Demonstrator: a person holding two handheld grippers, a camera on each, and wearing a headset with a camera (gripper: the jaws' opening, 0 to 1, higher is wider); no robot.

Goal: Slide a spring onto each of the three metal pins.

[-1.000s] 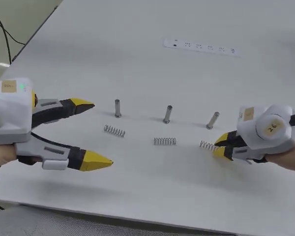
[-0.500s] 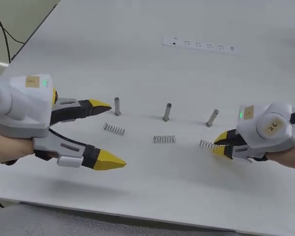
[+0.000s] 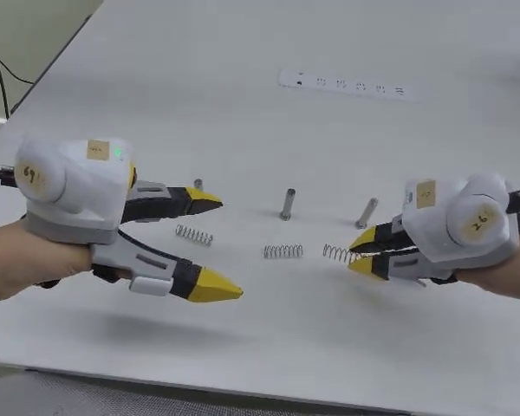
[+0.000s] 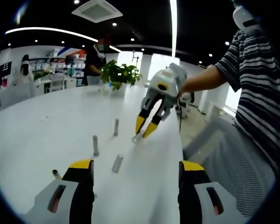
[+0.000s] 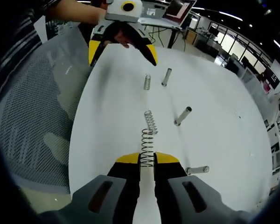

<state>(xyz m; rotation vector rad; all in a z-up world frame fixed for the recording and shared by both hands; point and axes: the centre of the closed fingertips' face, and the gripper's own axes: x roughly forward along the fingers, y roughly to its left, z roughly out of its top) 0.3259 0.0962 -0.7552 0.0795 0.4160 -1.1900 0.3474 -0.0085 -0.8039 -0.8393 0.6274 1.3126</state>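
Three metal pins stand in a row on the white table: the left pin, the middle pin and the right pin. One spring lies before the left pin, and a second spring before the middle pin. My right gripper is shut on one end of the third spring, which sticks out leftward from its tips, low over the table. The right gripper view shows that spring pinched in the right gripper. My left gripper hangs open just beside the left spring.
A white power strip lies at the far side of the table. The table's front edge runs close below both grippers. A mesh chair stands beside the table. People and a plant are in the far background.
My left gripper has moved right, up to the left pin and spring. My right gripper has shifted left with the third spring in it, away from the right pin.
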